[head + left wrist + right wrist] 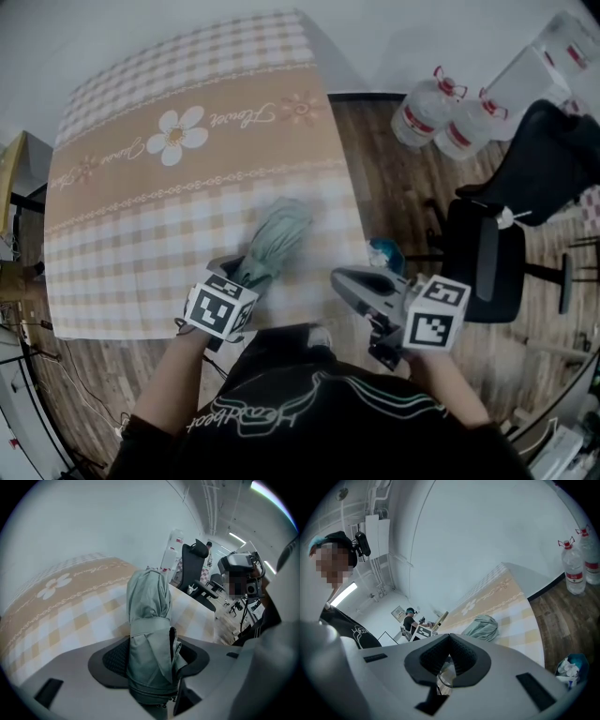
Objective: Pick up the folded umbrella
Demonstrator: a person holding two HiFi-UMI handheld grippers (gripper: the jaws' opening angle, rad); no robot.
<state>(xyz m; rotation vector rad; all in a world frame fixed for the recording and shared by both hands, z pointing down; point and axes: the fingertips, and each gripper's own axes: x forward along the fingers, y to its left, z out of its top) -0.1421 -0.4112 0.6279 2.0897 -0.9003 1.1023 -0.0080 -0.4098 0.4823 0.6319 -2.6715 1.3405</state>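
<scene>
Grasp step. Left gripper [152, 657] fingers apart, straddling folded umbrella [277, 236] on tabletop [141, 234], near-right part. Right gripper [343, 277] fingers together, empty, right of tabletop. Next: clamp firmly, then lift.

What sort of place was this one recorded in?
Probably an office or workroom: a table under a checked flower tablecloth, a black office chair, and big water bottles on a wood-plank floor.

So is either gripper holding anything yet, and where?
Not yet. The left gripper is open around the umbrella, at its near end by the strap, not squeezing it. The right gripper is shut, empty.
</scene>
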